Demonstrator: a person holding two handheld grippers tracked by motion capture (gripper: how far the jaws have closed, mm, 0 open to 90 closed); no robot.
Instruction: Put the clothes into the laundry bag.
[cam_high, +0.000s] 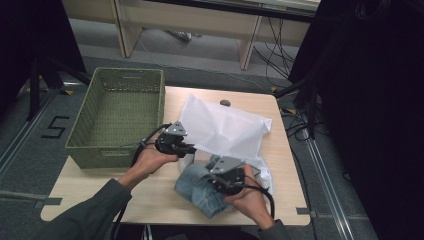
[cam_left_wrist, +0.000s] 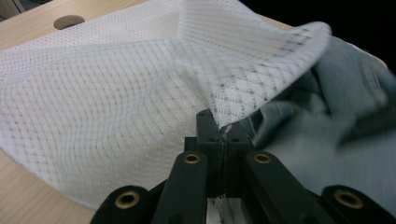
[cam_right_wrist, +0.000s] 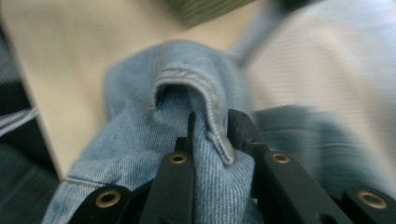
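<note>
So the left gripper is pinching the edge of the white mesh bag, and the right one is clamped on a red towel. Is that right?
Not quite. The right gripper is clamped on folded blue denim jeans, not a red towel; the right gripper view shows the stitched hem between its jaws. The left gripper does pinch the white mesh bag.

Grey floor (cam_high: 200, 55) with a taped "5" (cam_high: 54, 127), light wood table (cam_high: 165, 200), cables (cam_high: 272, 50), maybe a desk (cam_high: 190, 22) behind, black drapes (cam_high: 380, 100) both sides.
</note>
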